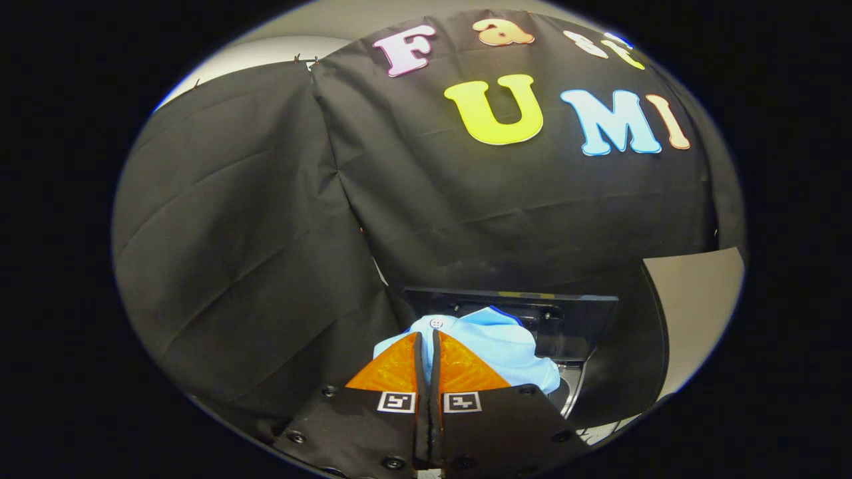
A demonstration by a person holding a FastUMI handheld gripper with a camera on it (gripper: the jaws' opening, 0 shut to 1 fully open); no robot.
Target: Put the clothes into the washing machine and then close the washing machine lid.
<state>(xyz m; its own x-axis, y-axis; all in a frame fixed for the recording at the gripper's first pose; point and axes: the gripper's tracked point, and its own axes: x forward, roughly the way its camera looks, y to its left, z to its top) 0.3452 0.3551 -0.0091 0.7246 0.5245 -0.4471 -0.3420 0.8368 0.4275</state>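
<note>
Gripper point(426, 346) fingers are drawn nearly together, just a thin slit between them, and they look pinched on a fold of the light blue garment point(496, 349) – the actual contact sits behind the fingertips, so the hold is a judgement, not a clear sight. Cloth bunches up right at the tips and spills ahead and to the right of them, a small button showing near its top edge. Directly beyond and slightly right sits the washing machine point(572, 389), its dark lid point(566, 313) standing raised behind the garment; a curved bit of the rim or drum edge peeks out just right of the cloth. So the key relation: garment lies between fingers and opening, opening is straight ahead and a bit right, lid up and out of the way – next move is likely forward and down over the rim, then release. Can't see the drum interior, how much cloth hangs below the fingers, or whether any already drapes inside. Pale panel point(695, 299) off to the right, well apart; black booth cloth point(266, 233) behind everything
</note>
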